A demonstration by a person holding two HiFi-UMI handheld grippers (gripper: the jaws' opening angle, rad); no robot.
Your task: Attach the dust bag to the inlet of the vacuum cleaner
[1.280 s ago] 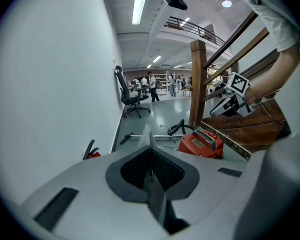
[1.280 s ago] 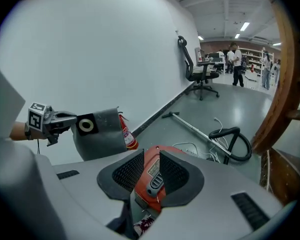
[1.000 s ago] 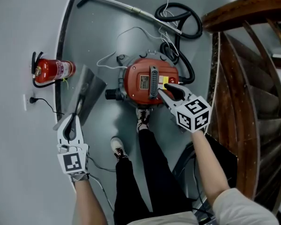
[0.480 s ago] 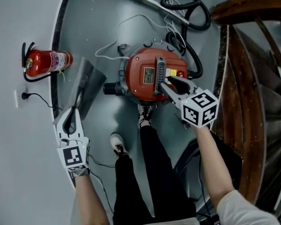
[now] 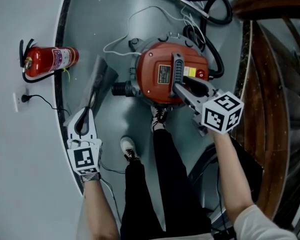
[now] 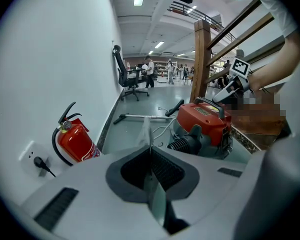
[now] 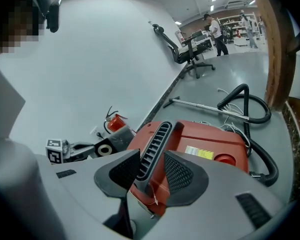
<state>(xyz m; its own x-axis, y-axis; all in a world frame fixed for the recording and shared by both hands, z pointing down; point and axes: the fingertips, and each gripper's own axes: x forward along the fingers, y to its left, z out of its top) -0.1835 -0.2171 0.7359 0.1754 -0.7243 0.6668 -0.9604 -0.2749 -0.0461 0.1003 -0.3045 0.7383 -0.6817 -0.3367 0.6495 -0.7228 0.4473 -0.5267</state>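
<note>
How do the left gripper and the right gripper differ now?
The left gripper is shut on the dust bag; the right gripper has jaws apart around the vacuum handle, and they have just been opening. The left gripper is beside the vacuum; the right gripper is above it. Both angle downward.

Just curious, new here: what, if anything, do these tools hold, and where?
Left tool pinches the dust bag by its edge beside the round opening. Right tool has just been opening its jaws astride the vacuum handle, not gripping it.

right gripper (image 5: 184,84) jaws newly wider about the vacuum handle (image 5: 178,66); left gripper (image 5: 85,115) with dust bag (image 5: 97,79) lower
</note>
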